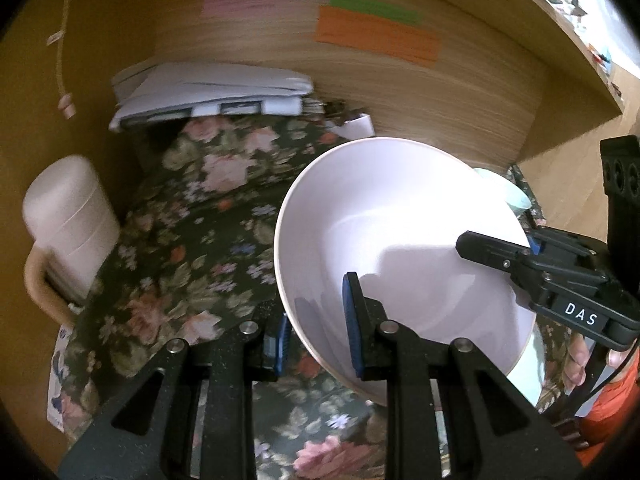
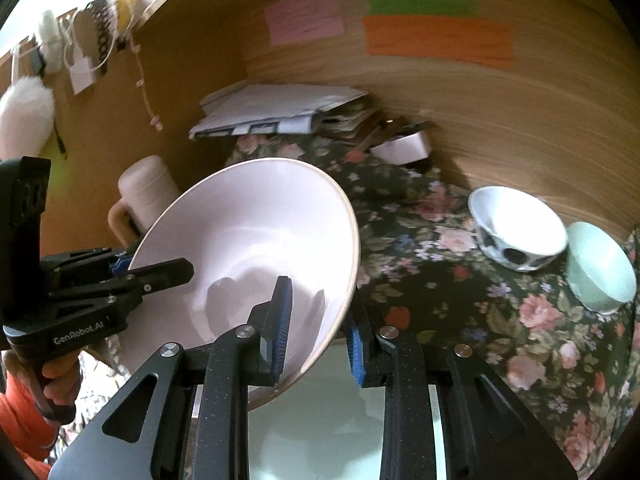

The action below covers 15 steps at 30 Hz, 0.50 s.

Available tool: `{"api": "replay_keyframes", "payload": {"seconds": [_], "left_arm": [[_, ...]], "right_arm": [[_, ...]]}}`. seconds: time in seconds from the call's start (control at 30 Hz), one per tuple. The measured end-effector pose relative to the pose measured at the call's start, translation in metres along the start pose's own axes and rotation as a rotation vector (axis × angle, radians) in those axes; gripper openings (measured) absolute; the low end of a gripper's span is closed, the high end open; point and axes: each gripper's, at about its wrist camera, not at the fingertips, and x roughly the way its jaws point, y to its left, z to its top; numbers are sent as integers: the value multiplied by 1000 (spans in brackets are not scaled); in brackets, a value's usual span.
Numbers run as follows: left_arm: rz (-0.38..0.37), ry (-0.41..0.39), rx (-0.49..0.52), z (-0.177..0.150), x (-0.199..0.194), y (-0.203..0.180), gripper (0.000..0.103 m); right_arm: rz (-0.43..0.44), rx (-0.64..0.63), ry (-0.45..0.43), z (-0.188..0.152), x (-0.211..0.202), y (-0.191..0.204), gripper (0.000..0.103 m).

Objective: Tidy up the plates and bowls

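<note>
My left gripper [image 1: 316, 332] and my right gripper [image 2: 318, 330] both clamped on opposite rims of the smooth pale pink bowl [image 1: 400, 248], tilted above the floral tablecloth [image 1: 192, 240], glossy, round, deep

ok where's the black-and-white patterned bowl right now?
Right wrist view only: the black-and-white patterned bowl sits on the floral cloth at far right, near the wooden back panel, beside the pale green bowl.
</note>
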Motion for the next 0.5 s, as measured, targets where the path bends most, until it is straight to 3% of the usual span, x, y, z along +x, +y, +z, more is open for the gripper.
{"api": "replay_keyframes", "payload": {"seconds": [0.5], "left_arm": [[45,34,-88,-35,-1,52,24]], "right_arm": [[63,-62,120,-4,48,35,23]]}}
